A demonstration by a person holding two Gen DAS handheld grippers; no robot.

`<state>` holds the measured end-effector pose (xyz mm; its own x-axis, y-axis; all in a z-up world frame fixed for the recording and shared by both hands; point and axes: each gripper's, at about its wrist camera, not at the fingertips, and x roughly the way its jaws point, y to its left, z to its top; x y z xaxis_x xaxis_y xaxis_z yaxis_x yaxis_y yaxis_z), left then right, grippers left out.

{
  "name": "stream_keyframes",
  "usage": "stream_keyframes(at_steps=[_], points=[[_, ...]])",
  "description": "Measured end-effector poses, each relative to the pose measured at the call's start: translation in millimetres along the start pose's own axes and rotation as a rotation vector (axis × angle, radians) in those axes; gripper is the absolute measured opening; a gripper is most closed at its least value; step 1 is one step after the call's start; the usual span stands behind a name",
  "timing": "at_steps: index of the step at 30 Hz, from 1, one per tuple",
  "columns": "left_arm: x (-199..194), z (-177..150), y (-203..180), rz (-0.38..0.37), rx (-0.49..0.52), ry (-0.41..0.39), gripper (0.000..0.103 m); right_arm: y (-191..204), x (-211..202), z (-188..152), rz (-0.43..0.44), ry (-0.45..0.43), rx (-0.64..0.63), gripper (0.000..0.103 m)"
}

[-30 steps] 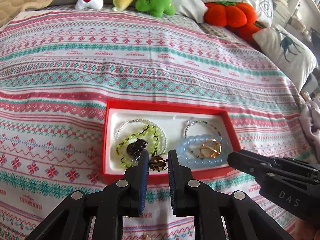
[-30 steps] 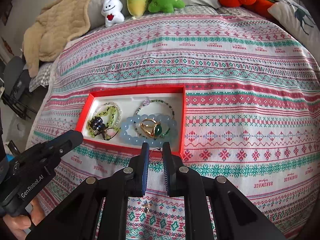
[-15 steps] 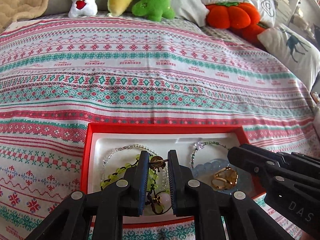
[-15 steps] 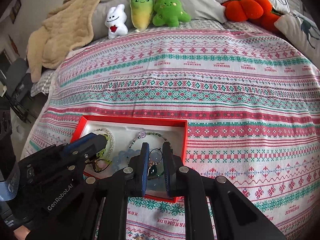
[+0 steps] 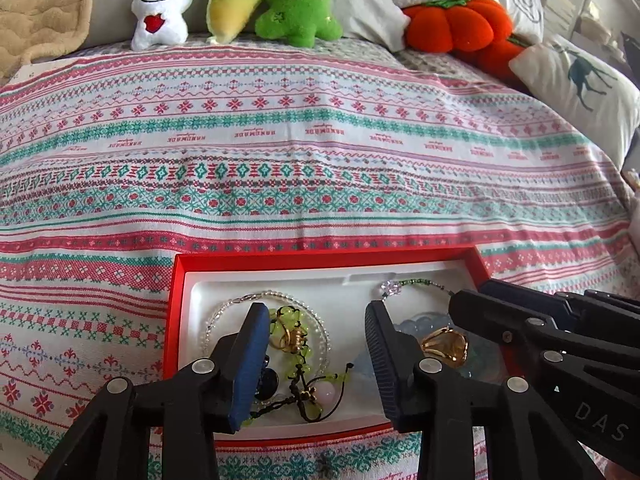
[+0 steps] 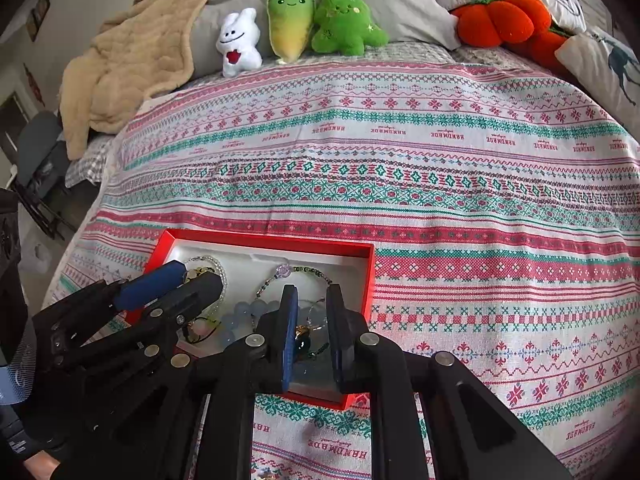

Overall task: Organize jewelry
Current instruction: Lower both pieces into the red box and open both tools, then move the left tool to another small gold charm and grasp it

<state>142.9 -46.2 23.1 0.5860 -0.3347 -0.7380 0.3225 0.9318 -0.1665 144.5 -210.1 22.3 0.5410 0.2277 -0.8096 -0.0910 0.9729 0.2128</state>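
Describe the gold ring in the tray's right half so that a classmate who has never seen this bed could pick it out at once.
On the striped bedspread lies a red-rimmed white tray. In its right half, a pale blue bead bracelet circles the gold ring. It is the one broad, shiny gold piece there; everything around it is beads.

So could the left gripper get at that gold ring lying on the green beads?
Probably yes: the left gripper hangs open right over the gold ring in the red box, with nothing between them.
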Motion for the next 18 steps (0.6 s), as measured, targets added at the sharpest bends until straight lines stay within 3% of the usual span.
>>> stream_keyframes(at_steps=[3,9,11,14,18], points=[[-8.5,-0.6,-1.2,0.008,0.006,-0.006,0.050,-0.9,-7.8,-1.1,0.008,-0.007,0.004,0.036],[-23.3,-4.3,-0.4,0.040,-0.003,0.019,0.061,-3.2,-23.1,-4.8,-0.011,-0.002,0.017,0.036],[-27.7,-7.7,0.3,0.053,-0.010,0.037,0.070,-4.8,-26.9,-7.0,-0.019,0.011,0.028,0.041],[-31.7,-13.3,3.1,0.076,-0.025,0.087,0.081,-8.9,-32.9,-11.2,-0.026,0.026,0.057,0.057],[-34.7,-24.3,8.0,0.084,-0.059,0.170,0.083,-16.0,-41.1,-18.3,-0.034,0.061,0.103,0.060]])
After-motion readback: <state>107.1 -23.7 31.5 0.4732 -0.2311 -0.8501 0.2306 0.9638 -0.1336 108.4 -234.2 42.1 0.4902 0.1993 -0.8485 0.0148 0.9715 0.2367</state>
